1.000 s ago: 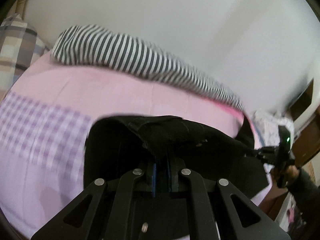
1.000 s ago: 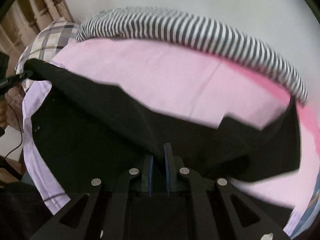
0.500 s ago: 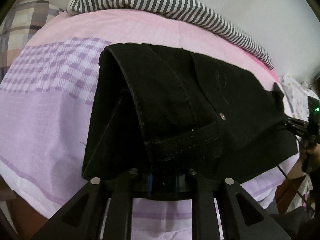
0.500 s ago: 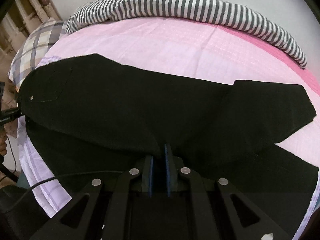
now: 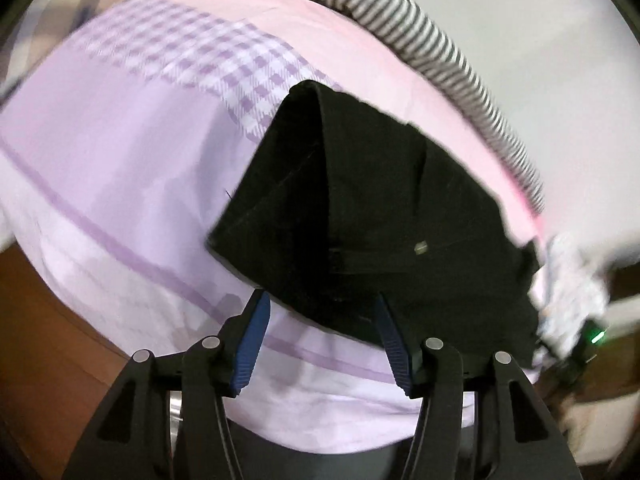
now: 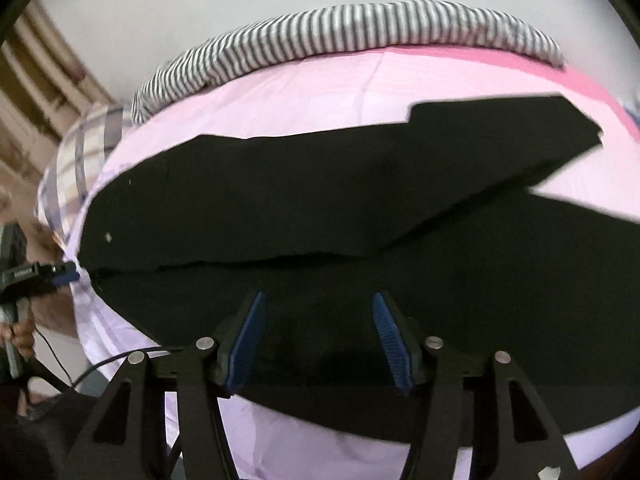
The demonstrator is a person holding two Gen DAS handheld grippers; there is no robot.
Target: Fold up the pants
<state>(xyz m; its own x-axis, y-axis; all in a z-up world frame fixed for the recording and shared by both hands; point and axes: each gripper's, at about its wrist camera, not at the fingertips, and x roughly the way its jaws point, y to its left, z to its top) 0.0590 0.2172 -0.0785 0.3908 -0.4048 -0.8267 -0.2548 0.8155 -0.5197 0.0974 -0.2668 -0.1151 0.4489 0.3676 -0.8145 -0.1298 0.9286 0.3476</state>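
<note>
- Two grippers, jaws opening, pads clear of the cloth: left gripper [image 5: 320, 312], right gripper [image 6: 318, 312].
- Black pants [image 6: 320, 208] lie folded lengthwise on the bed [image 5: 120, 168], near its front edge.
- Striped blanket [image 6: 360, 28] lies along the far side.

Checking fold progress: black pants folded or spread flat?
Folded: the black pants lie doubled on the bedsheet, one layer's edge stepped over the other.
</note>
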